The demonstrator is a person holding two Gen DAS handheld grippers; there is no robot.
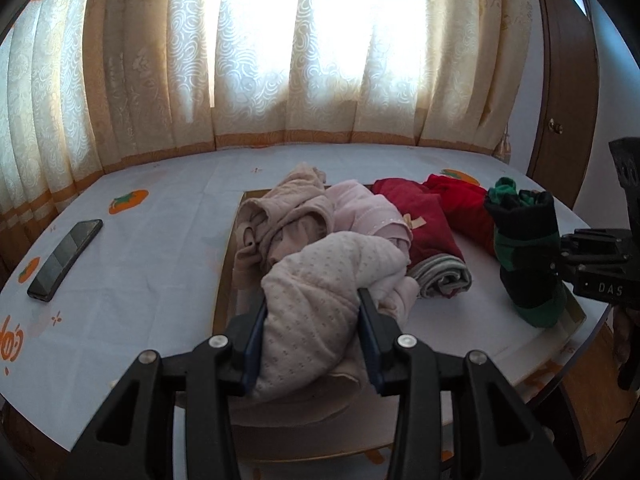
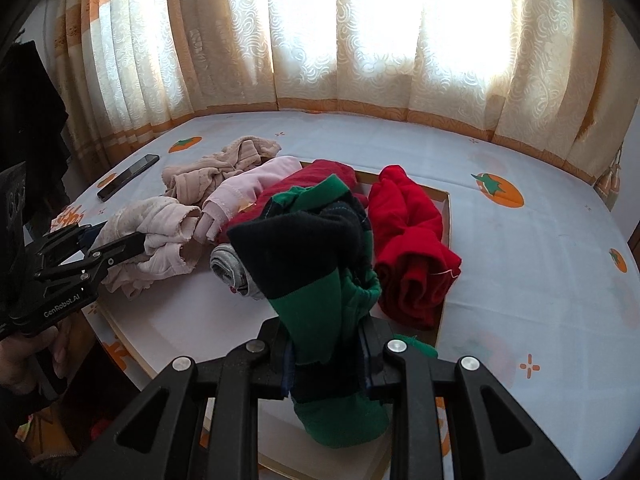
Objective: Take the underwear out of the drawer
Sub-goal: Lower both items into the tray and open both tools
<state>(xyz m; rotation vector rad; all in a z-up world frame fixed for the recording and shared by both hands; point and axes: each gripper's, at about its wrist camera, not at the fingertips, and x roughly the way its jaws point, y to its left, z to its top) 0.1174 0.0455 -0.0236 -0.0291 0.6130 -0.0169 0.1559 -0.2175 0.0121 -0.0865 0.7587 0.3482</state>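
Nearest the left wrist camera, the left gripper (image 1: pixel 312 312) was clamped on a pale pink dotted underwear (image 1: pixel 320 280), its 2 blue-padded jaws pressing a bunched fold from both sides while the rest of it draped over the pile. Right gripper (image 2: pixel 326 344) was clamped on a green and black underwear (image 2: pixel 316 264), holding it upright with the lower end hanging below the jaws. Both pieces sat over the shallow drawer (image 2: pixel 444 216), a low wood-edged tray lying on the persimmon-print sheet (image 2: pixel 520 280). Still in or on the drawer: a beige ribbed garment (image 1: pixel 280 208), a light pink garment (image 1: pixel 368 212), a dark red garment (image 1: pixel 424 220), a bright red garment (image 2: pixel 408 248) and a grey striped roll (image 1: pixel 444 276). Black phone (image 1: pixel 66 260) lay well apart, at the left of the sheet. Judgement: all soft, light knit cloth, not fragile, no stiffness, so it sags and can snag on neighbours; the pink piece touched the pile and may drag other items along. Best hold looked like a thick bunched fold or waistband, not a single thin edge, which could slip out.
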